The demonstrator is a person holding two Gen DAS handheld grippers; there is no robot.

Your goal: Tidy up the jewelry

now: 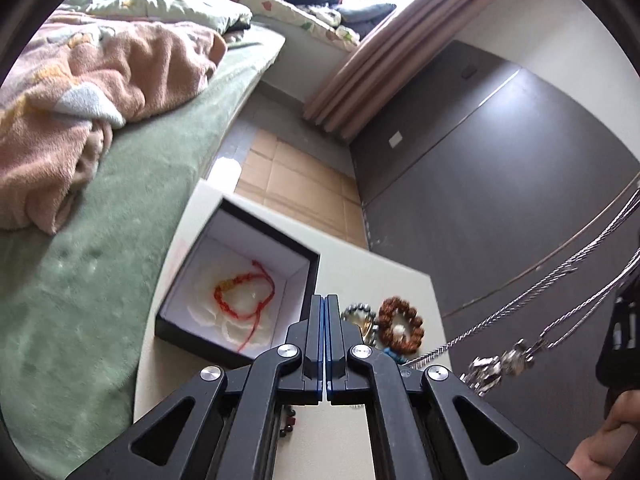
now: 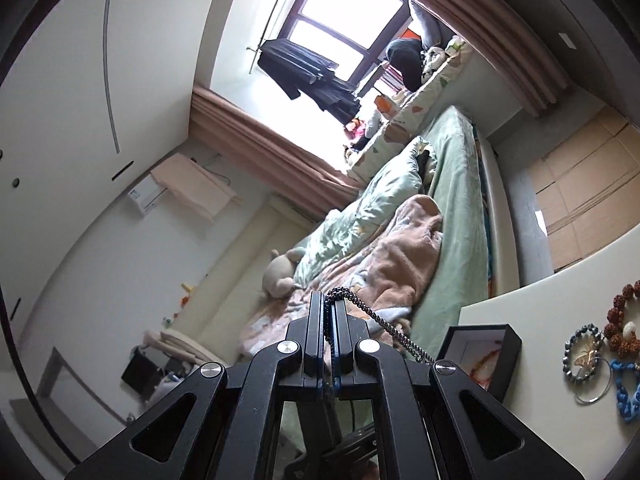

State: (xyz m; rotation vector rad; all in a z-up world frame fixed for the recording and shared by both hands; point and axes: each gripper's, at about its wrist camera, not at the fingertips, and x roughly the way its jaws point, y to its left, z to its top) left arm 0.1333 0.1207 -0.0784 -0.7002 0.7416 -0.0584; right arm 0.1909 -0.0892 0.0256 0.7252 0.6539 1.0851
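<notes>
An open black box [image 1: 240, 280] with a white lining holds a red string bracelet [image 1: 244, 300] on the white table [image 1: 400, 280]. My left gripper [image 1: 325, 300] is shut and empty just right of the box. Behind it lie a brown bead bracelet [image 1: 400, 324] and a dark bead bracelet [image 1: 360, 312]. My right gripper [image 2: 329, 300] is shut on a silver chain necklace [image 2: 384, 324], lifted above the table. In the left wrist view the chain [image 1: 540, 300] hangs at the right with a pendant [image 1: 500, 364].
A bed with a green sheet [image 1: 100, 280] and a pink blanket [image 1: 80, 100] lies left of the table. More jewelry lies on the table: a blue chain [image 2: 628, 388], a thin ring [image 2: 592, 384] and beaded bracelets [image 2: 584, 352]. The box [image 2: 480, 352] stands near the table's edge.
</notes>
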